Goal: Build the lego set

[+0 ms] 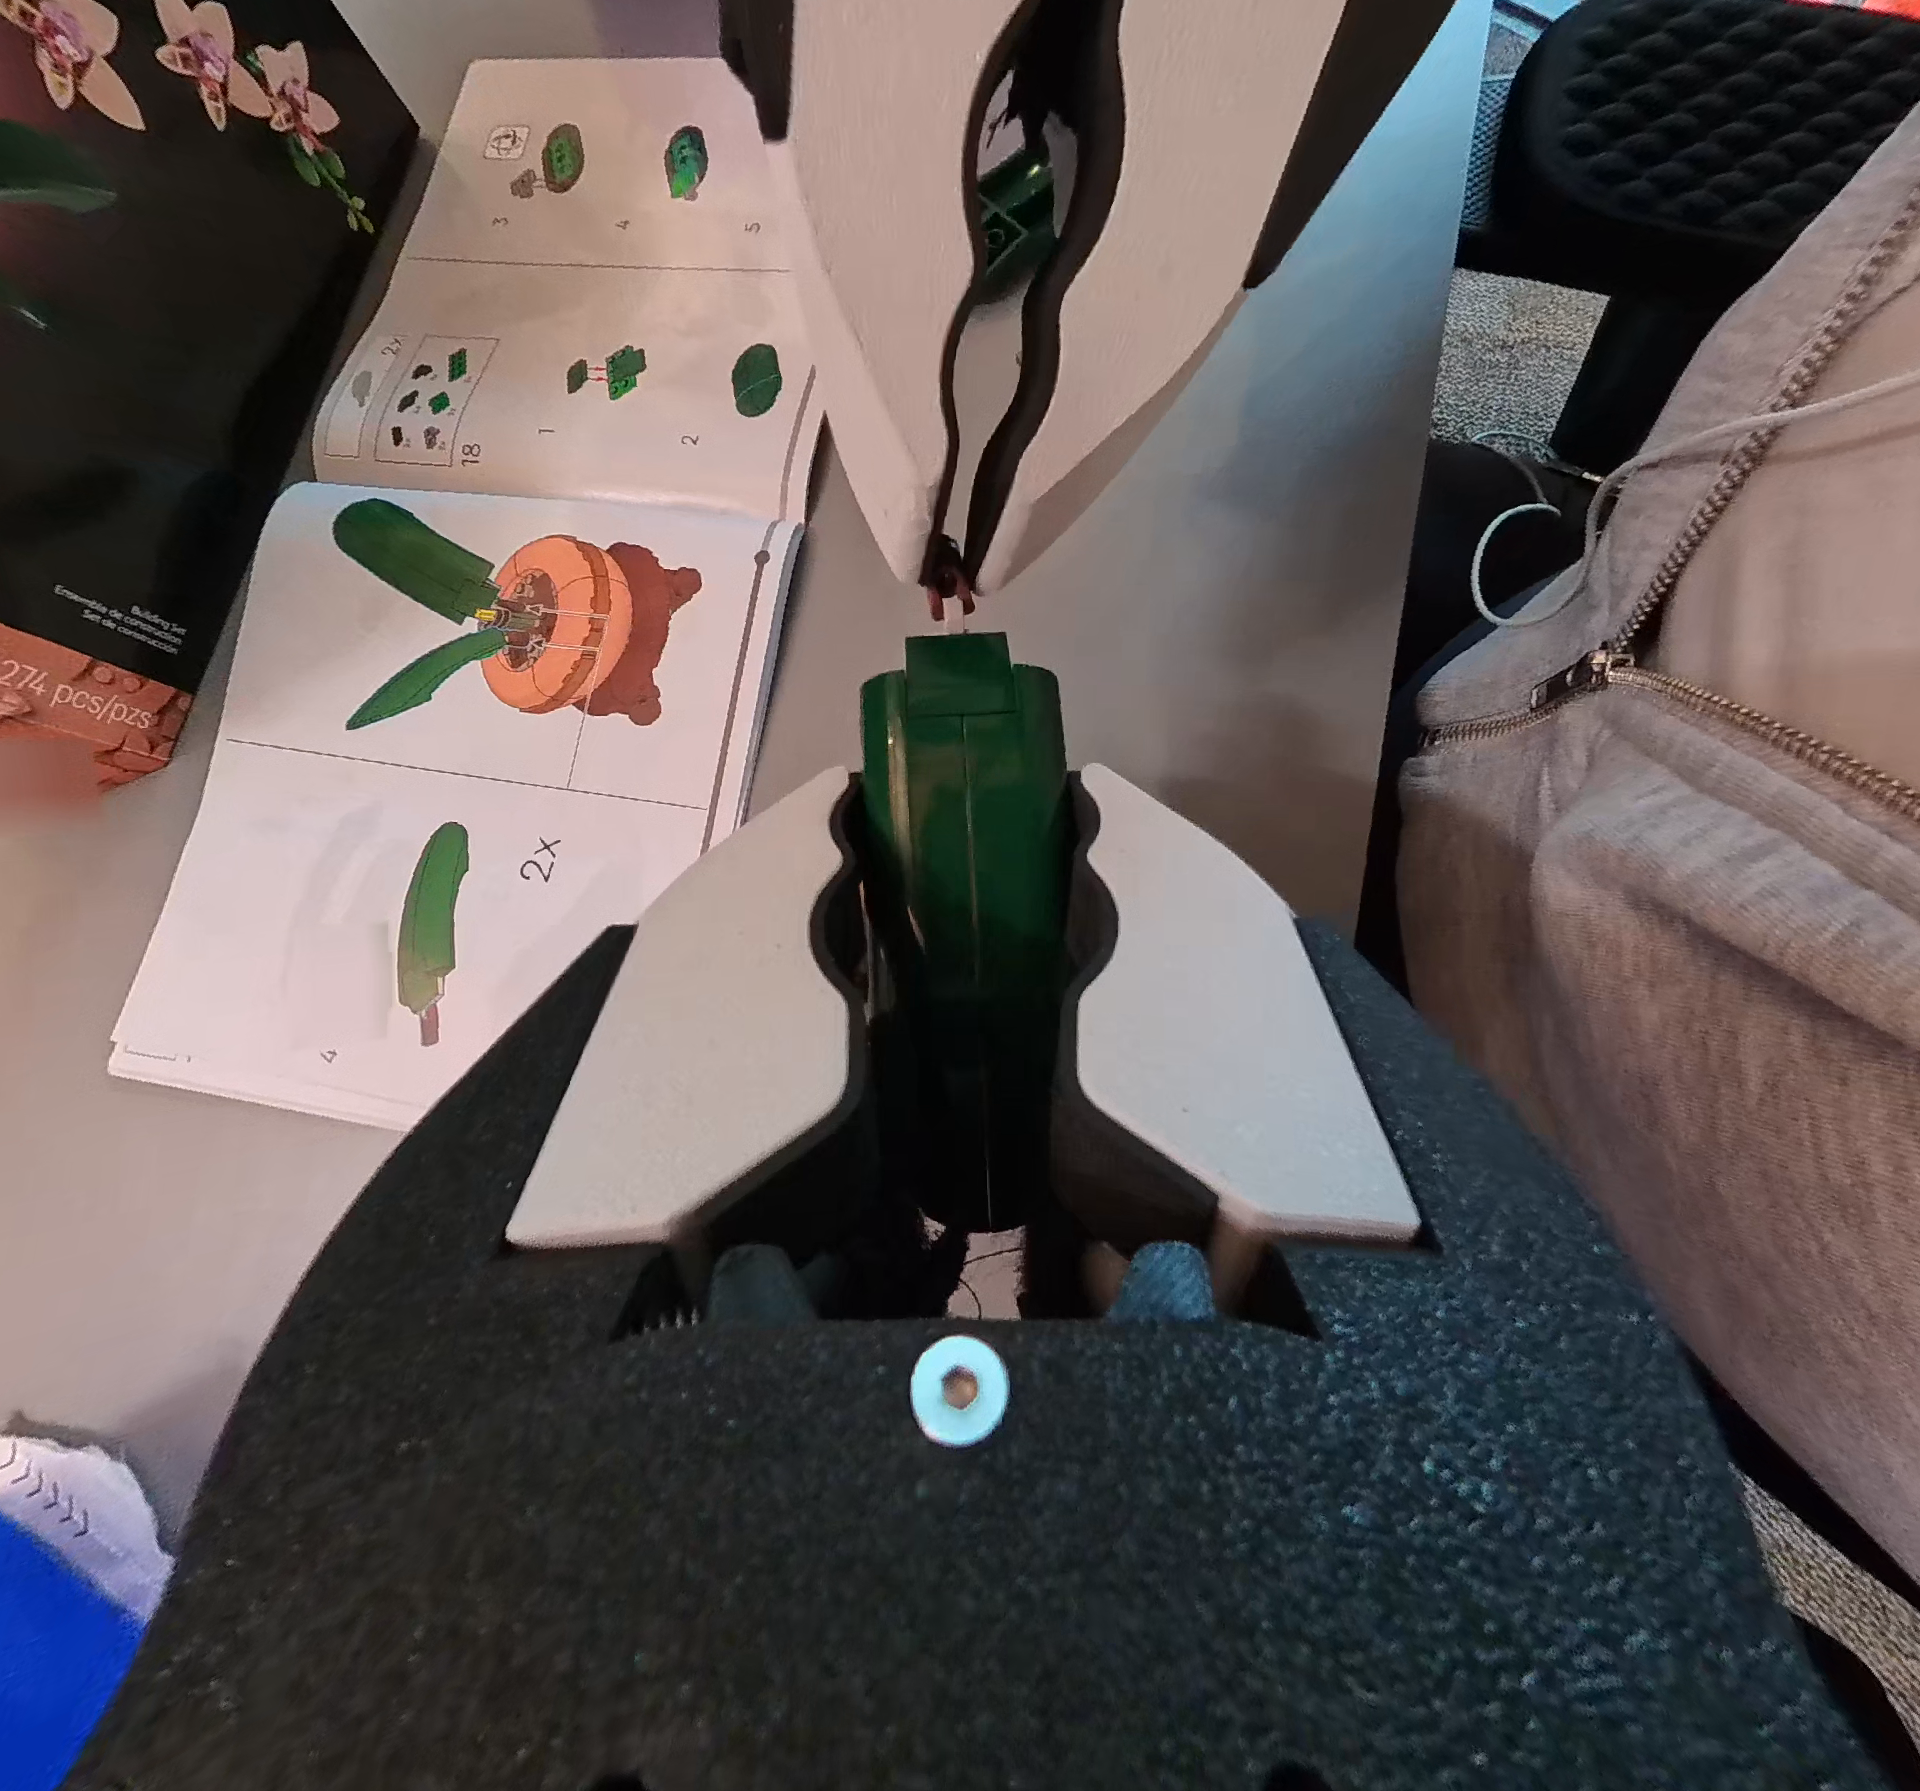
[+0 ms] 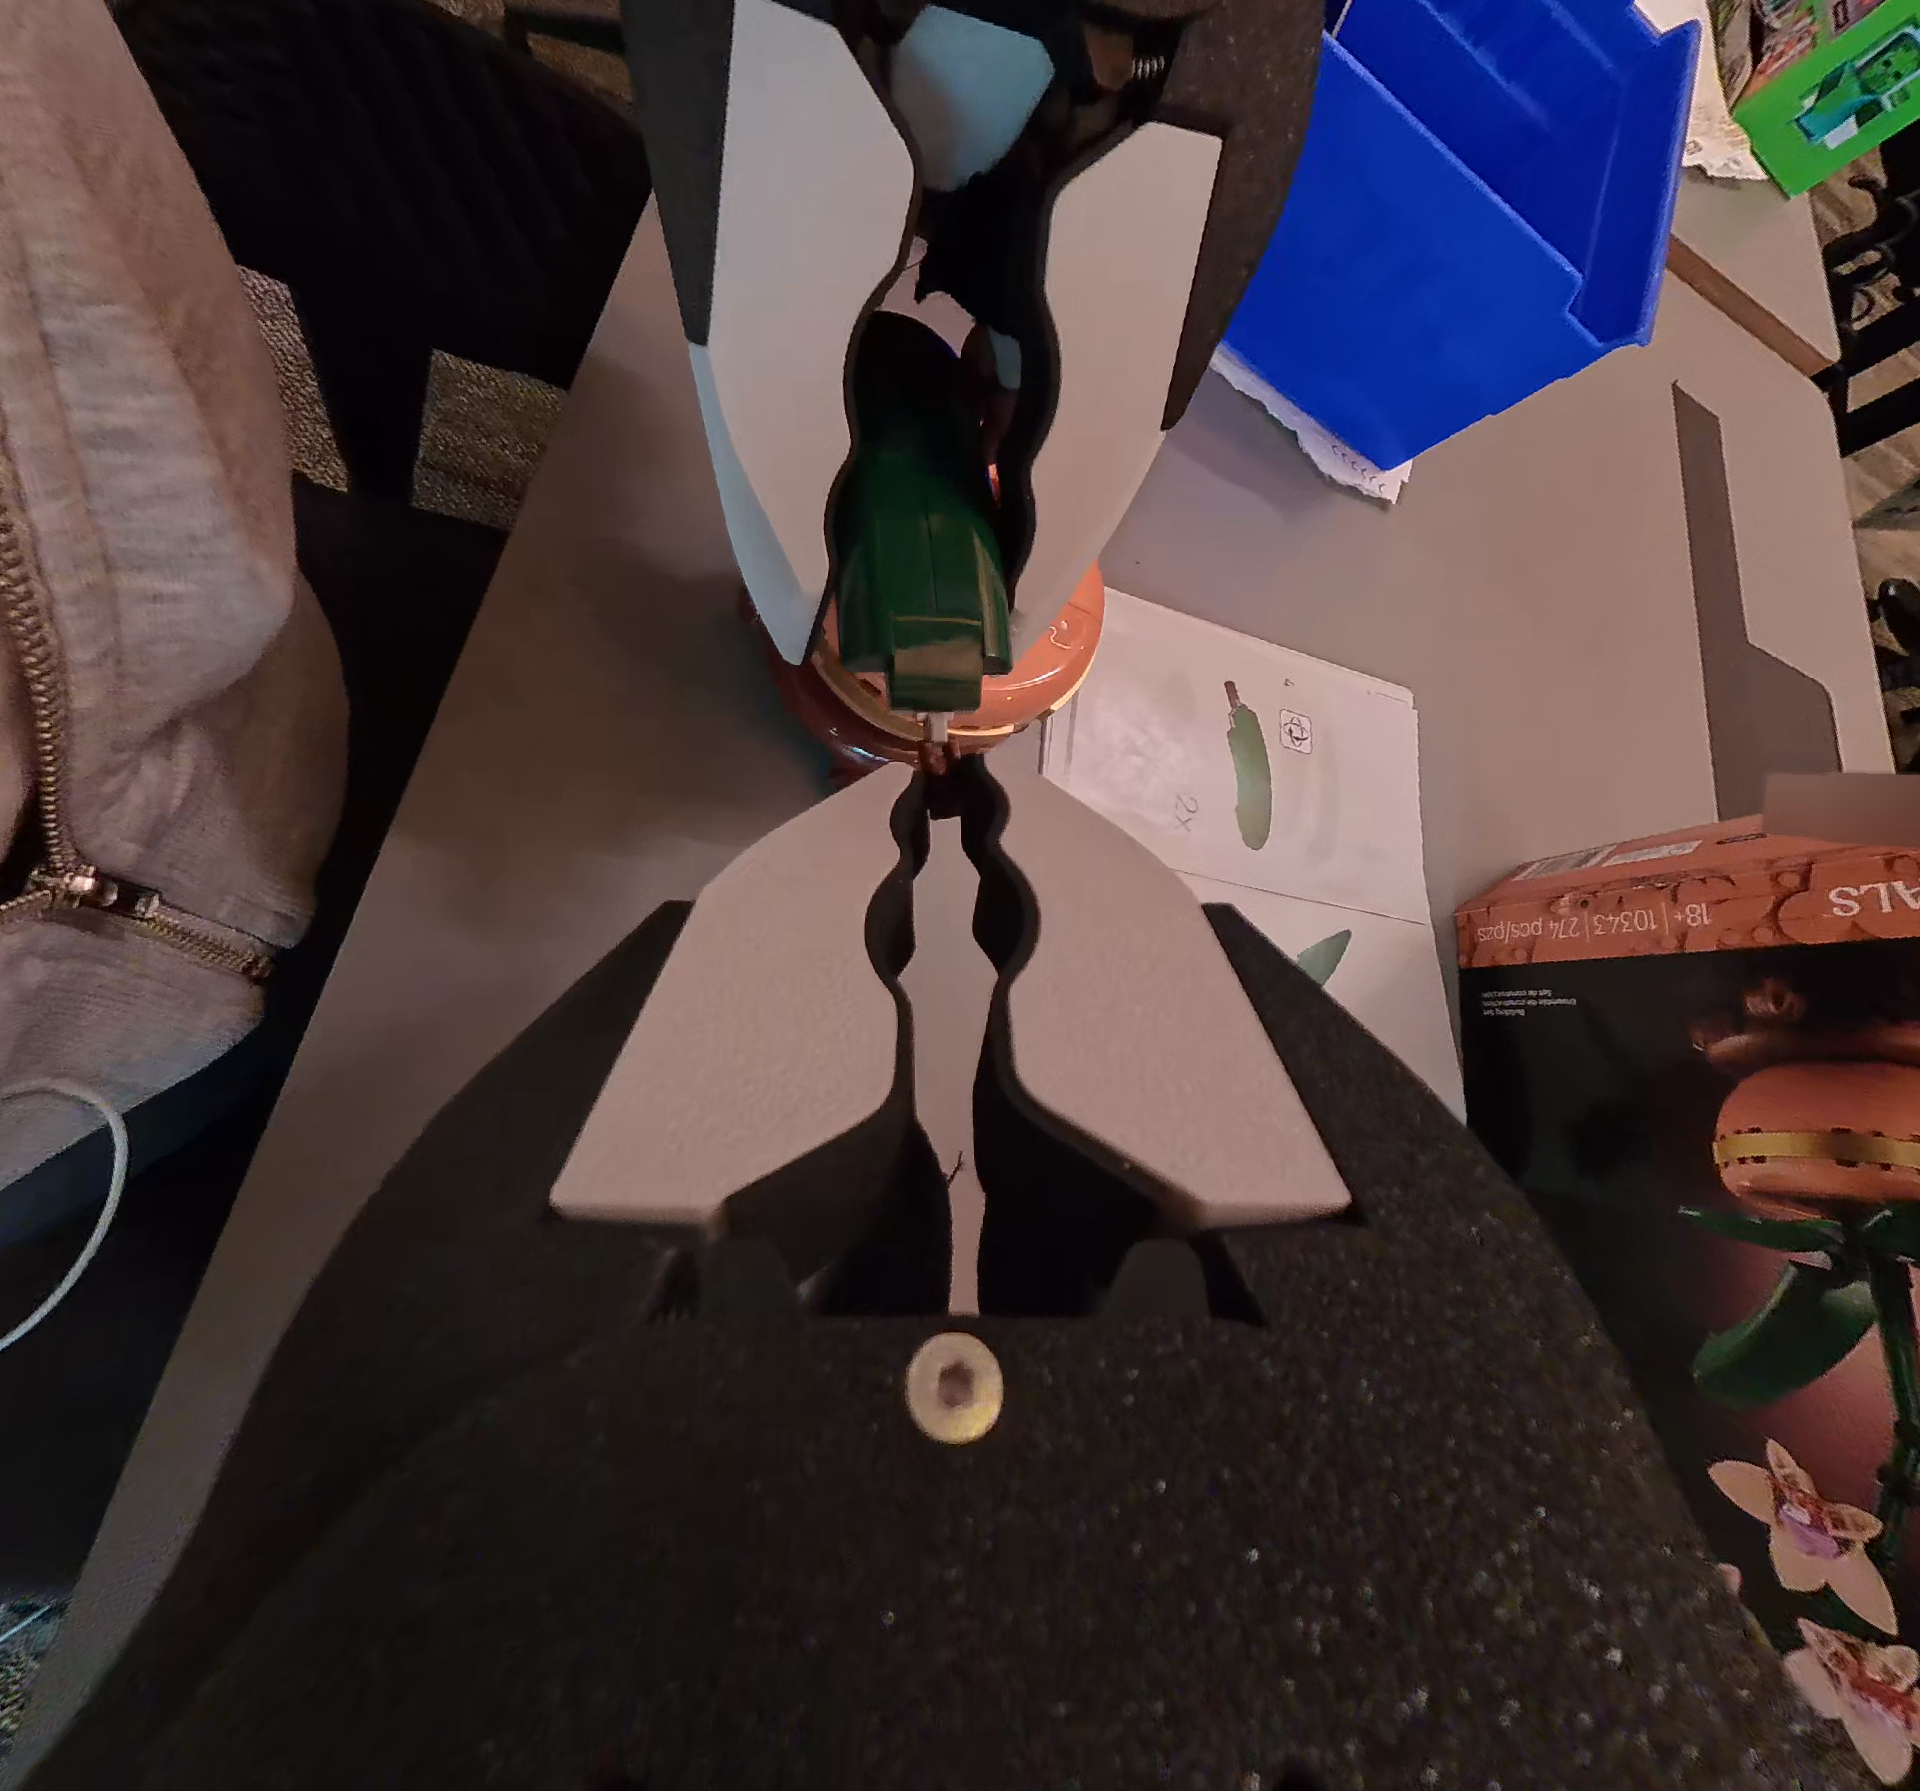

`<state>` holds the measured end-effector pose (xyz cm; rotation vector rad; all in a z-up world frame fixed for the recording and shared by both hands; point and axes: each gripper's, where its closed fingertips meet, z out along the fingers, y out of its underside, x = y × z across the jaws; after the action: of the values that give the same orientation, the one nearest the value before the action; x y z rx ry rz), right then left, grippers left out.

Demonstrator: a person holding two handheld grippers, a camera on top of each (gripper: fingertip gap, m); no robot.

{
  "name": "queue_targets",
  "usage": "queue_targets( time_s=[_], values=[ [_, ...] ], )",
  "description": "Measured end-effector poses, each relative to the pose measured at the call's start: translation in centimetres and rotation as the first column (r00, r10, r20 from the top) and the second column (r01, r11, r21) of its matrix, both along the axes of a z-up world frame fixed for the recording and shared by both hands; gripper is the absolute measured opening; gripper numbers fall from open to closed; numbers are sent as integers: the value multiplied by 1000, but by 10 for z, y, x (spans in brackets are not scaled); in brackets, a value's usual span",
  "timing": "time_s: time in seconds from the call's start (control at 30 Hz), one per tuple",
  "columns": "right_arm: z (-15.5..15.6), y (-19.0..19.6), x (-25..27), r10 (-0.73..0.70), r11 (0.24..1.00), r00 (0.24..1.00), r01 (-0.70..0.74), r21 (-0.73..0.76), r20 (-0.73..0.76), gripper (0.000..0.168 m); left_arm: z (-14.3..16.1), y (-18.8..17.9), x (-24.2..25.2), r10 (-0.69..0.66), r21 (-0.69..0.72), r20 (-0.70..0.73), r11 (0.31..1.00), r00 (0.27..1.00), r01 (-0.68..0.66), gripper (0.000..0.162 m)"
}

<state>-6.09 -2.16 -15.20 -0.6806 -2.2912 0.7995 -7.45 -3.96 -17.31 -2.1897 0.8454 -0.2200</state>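
In the left wrist view, your left gripper (image 1: 966, 785) is clamping a dark green leaf assembly (image 1: 961, 806) between its pale fingers, low in the centre of the frame, with the leaf's stepped end pointing up the picture. Your right gripper (image 1: 954, 569) is coming down from the top centre, its tips pinching a small reddish-brown piece (image 1: 948, 588) just beyond the leaf's end, where a short pale peg (image 1: 964, 611) is showing between the two. An open instruction booklet (image 1: 499, 661) is lying on the grey table (image 1: 1195, 619) at the left, and a dark set box (image 1: 156, 287) is sitting in the upper left. A grey zipped jacket (image 1: 1683, 806) is filling the right edge. In the right wrist view, your right gripper (image 2: 943, 785) is sitting at mid-frame with its fingers nearly together, gripping the same small brown piece (image 2: 940, 756) at the tips. Your left gripper (image 2: 914, 661) is reaching in from the top, holding the green leaf (image 2: 920, 557) with its end almost touching the brown piece. An orange rounded pot (image 2: 1070, 640) is peeking out behind the leaf, resting on the table (image 2: 582, 702). A blue bin (image 2: 1475, 162) is standing in the upper right, the booklet (image 2: 1247, 785) is lying right of centre, and the box (image 2: 1704, 1014) is occupying the lower right.
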Motion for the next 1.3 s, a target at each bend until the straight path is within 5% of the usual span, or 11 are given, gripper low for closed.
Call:
queue_targets(
  time_s=[0.13, 0.2, 0.3, 0.4, 0.57, 0.8, 1.0, 1.3],
  values=[
    [-1, -1, -1, -12, 1000, 1000, 12, -12, 8, 5, -3, -1, 0, 12, -22, -20, 1000, 1000, -13, 35],
    [14, -32, 3, 97, 975, 995, -99, -199, -22, 0, -5, 4, 1, 24, -4, -29, 1000, 999, -24, 34],
    [7, 14, -4, -64, 996, 997, 66, 64, -34, 0, -9, 2, 5, -19, -11, -76, 1000, 997, 18, 35],
    [12, 27, 11, -103, 988, 995, 103, -115, 6, 0, 0, -4, -5, 35, -7, 31, 999, 999, -34, 35],
    [-23, 38, 15, -152, 972, 984, 166, -165, 93, 11, 8, -9, -17, 87, 32, 77, 995, 993, -90, 35],
    [-66, 74, -35, -259, 961, 949, 272, -55, 180, 20, 28, -9, -29, 102, 109, 108, 987, 989, -114, 35],
    [-81, 94, -78, -208, 967, 936, 241, -85, 284, 22, 36, 4, -71, 198, 138, 96, 968, 976, -210, 35],
    [-90, 118, -115, -203, 971, 934, 231, -63, 295, 16, -1, 56, -119, 322, 51, 14, 945, 947, -322, 35]
  ],
)
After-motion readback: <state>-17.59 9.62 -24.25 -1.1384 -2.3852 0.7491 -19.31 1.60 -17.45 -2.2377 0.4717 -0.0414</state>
